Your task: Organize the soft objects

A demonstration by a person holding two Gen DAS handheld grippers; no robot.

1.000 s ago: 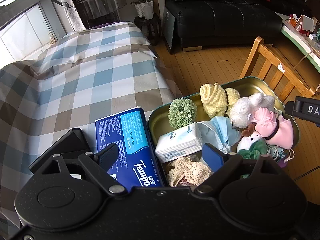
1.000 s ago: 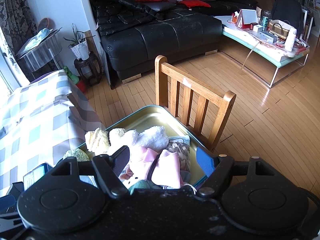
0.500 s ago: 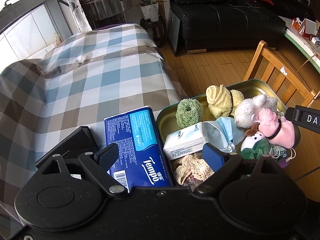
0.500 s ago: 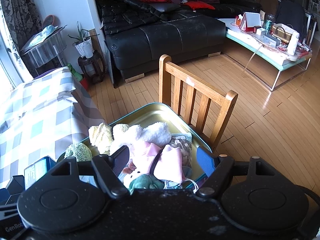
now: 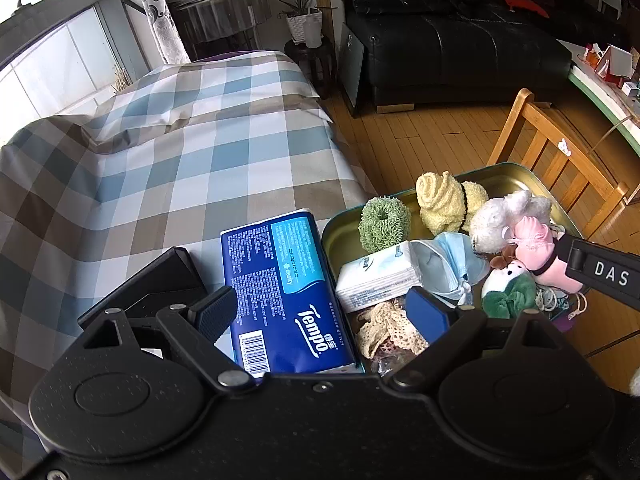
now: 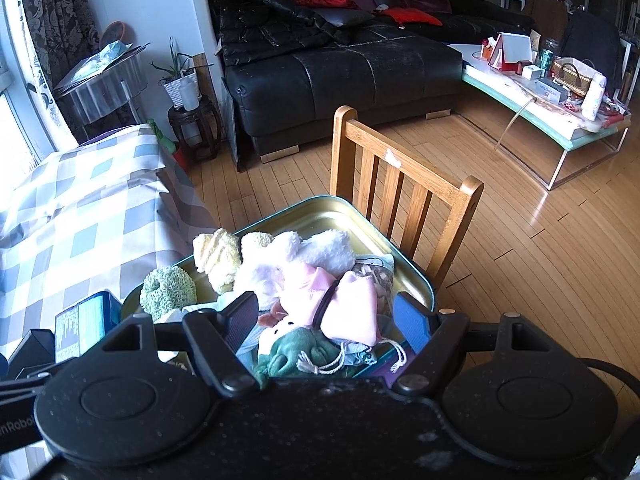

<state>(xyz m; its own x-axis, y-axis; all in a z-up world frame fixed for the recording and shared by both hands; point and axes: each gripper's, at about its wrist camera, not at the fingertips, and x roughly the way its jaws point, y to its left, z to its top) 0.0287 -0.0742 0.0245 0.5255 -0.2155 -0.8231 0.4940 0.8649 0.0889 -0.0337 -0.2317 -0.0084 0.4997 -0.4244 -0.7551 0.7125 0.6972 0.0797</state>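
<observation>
Already most of the soft things sit heaped in the green metal tin [image 5: 516,174]: one green knitted ring [image 5: 383,224], one pale yellow rolled towel [image 5: 446,202], one white fluffy toy [image 5: 504,216], one pink cloth bundle [image 6: 348,300] with a dark band round it, one small green and white plush [image 6: 294,346], one blue face mask [image 5: 452,262], one small white tissue pack [image 5: 376,276] and a scrap of cream lace [image 5: 386,332]. One thing lies outside, the blue tissue pack [image 5: 280,292], flat on the checked tablecloth [image 5: 180,160] and touching the tin's left wall.

Judging by that, the sorting is near its end, and the step in hand looks like choosing what to lift or straighten next. The left gripper [image 5: 320,312] hangs above the blue pack and the tin's near edge, jaws wide apart and holding nothing. The right gripper [image 6: 326,318] hovers over the pink bundle and the plush, jaws also apart; the toys show between them, but the pads do not press on anything. If the blue pack is next, the left jaws would have to come down across its width; it is broad, so the hold may be marginal.

Behind the tin stands one wooden chair [image 6: 404,184], and further off one black sofa [image 6: 340,68] and one low table [image 6: 560,112].
</observation>
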